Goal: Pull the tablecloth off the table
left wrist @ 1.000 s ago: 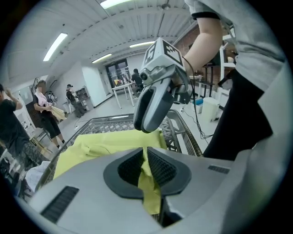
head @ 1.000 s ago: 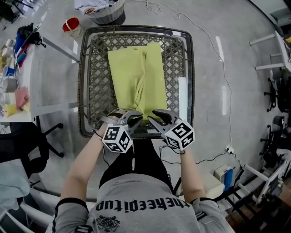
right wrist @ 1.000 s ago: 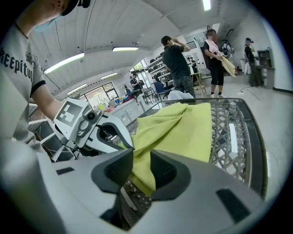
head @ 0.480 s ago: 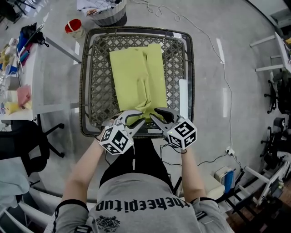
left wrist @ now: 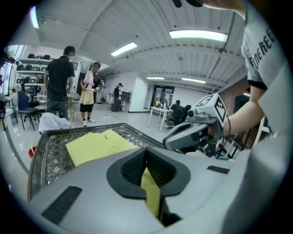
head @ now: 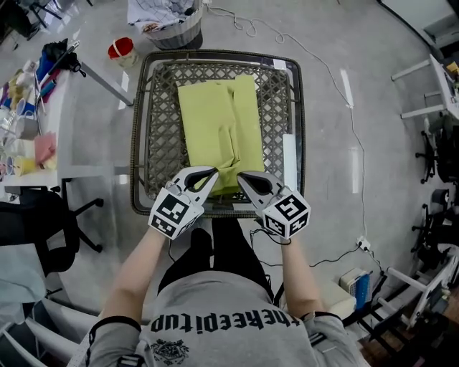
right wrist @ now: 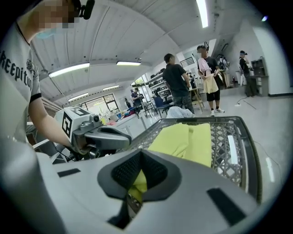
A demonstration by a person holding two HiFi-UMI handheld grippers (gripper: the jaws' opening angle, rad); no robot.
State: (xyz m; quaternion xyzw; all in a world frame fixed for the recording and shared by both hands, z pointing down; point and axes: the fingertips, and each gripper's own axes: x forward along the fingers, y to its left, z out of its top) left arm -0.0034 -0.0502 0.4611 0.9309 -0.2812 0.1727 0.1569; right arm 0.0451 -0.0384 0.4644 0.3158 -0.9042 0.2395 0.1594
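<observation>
- Along the near edge of the rectangular desk with a grey woven lattice top and dark rim (head: 161, 143), the left hand-held gripper (head: 212, 172) and the right hand-held gripper (head: 241, 175) sat side by side, close but apart, both pointing away from the person and tilted downwards.
- Down the middle of that desk lay the yellow-green fabric tablecloth (head: 215, 122), folded into a long band running from close to the far edge to the near edge, with lattice bare to its left and right.
- The tablecloth's near end was creased and drawn into a bunch where the two grippers met it.
- The left hand-held gripper's jaws had just been closing and were pinching a fold of the tablecloth; a strip of yellow-green fabric showed between its ribbed black pads (left wrist: 132, 169).
- The right hand-held gripper's jaws had likewise just been closing and were pinching the same near end, fabric caught between its pads (right wrist: 122, 171).
- Beyond the far left corner, a small red bucket (head: 122, 49) and a round grey basket of laundry (head: 166, 20) stood on the grey floor.
</observation>
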